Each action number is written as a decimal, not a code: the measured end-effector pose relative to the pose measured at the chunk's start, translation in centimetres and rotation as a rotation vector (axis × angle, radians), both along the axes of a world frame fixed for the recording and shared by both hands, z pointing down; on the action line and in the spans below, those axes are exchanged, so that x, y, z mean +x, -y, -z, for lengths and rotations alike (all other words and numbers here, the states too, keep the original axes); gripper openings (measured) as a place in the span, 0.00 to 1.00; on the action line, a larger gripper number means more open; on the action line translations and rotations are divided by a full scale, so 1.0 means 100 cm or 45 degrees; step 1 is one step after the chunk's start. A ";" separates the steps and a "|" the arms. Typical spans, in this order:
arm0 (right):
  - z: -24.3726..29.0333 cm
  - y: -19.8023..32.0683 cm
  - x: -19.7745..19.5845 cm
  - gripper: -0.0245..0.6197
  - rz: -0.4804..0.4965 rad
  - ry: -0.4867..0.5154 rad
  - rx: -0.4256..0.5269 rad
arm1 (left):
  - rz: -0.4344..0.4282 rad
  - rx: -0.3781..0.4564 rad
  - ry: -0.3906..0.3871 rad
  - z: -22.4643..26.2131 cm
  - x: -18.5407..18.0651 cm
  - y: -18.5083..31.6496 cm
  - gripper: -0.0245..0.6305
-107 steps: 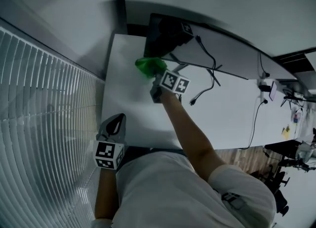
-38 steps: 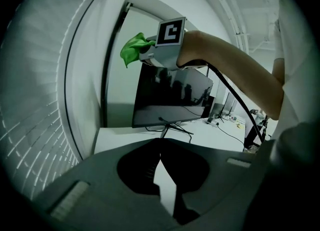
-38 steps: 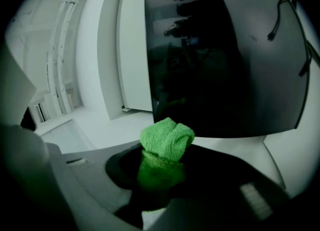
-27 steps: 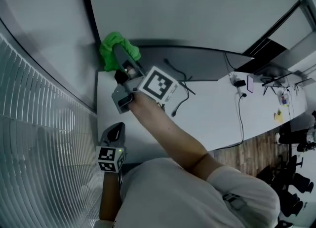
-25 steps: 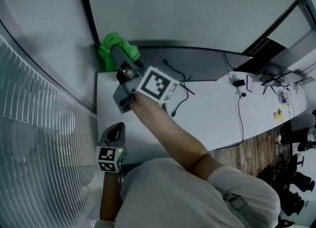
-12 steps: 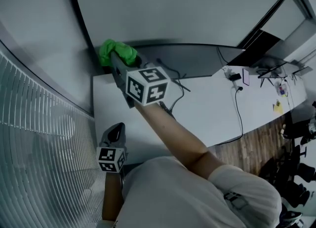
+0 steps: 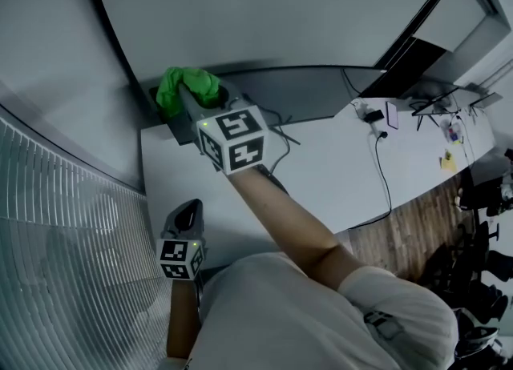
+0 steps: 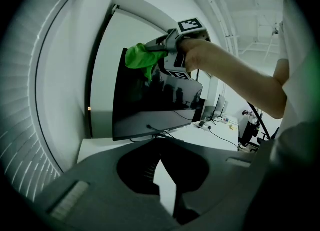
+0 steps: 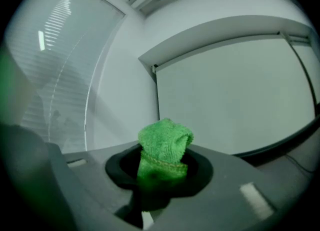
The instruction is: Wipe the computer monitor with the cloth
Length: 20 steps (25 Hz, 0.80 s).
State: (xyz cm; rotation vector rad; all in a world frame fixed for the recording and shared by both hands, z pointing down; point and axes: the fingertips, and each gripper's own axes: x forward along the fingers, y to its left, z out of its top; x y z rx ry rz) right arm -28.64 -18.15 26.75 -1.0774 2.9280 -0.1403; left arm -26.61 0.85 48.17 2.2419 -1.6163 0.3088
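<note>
The green cloth [image 7: 186, 88] is bunched at the upper left corner of the dark monitor [image 7: 321, 92], and my right gripper [image 7: 187, 101] is shut on it. In the left gripper view the cloth [image 8: 141, 57] presses on the black screen [image 8: 150, 102] near its top edge, behind the right gripper [image 8: 167, 45]. In the right gripper view the cloth [image 9: 164, 147] fills the jaws and hides what lies beyond them. My left gripper [image 7: 186, 215] hangs low near the desk's front left corner, shut on nothing [image 8: 160, 145].
The white desk [image 7: 321, 176] carries black cables [image 7: 378, 172] and small devices [image 7: 389, 114] to the right of the monitor. Window blinds [image 7: 64, 232] run along the left. A pale wall stands close behind the monitor.
Since 4.3 s ago the right gripper lifted the cloth from the desk to the monitor's upper left corner. Over the last second it rolled in place. The left gripper stayed still.
</note>
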 end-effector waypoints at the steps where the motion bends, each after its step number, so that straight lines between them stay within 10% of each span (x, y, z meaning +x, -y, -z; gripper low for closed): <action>1: 0.000 0.001 0.001 0.21 -0.003 -0.037 0.030 | -0.004 0.001 -0.002 -0.001 0.002 0.001 0.05; 20: 0.022 -0.003 -0.032 0.21 -0.024 -0.689 0.651 | -0.015 0.002 -0.009 0.011 -0.002 0.012 0.05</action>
